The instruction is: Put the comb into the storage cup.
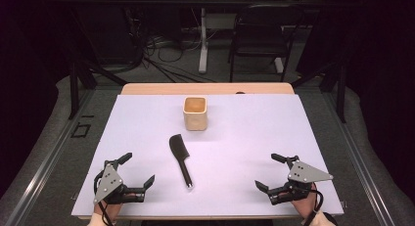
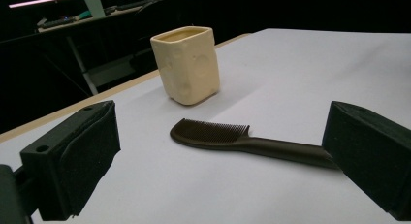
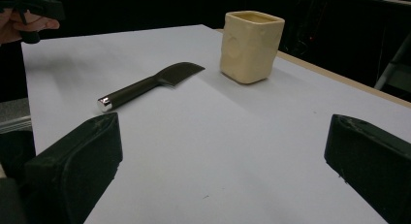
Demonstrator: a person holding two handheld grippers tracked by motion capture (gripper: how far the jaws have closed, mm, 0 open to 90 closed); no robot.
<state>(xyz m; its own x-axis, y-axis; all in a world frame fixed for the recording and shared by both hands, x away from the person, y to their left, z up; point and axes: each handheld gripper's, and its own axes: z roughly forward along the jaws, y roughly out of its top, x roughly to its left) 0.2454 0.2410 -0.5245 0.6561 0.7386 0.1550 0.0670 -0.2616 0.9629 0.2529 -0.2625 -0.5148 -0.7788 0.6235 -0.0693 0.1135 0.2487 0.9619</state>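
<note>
Left claw (image 1: pixel 136 169) sits spread wide, nothing between its jaws, low on the bench (image 1: pixel 244 138) and off to the left of the comb (image 1: pixel 179 159); right claw (image 1: pixel 275 173) mirrors it on the comb's far side, jaws just as wide and just as empty; neither one touches a thing. The comb itself, black, lies flat between the two, toothed head pointing away toward the cup (image 1: pixel 195 113), handle with its shiny cap pointing back at the person; the cream cup stands upright just beyond the comb's head, mouth open, apart from it. From the left gripper view the comb (image 2: pixel 232 139) lies straight ahead with its handle running toward one jaw, the cup (image 2: pixel 186 64) behind it. This looks like the very opening, the reach not yet begun; a fair guess is comb into cup. The next move calls for one claw to come down over the slim handle, square across it, and pinch low enough to catch something lying flush on the bench.
</note>
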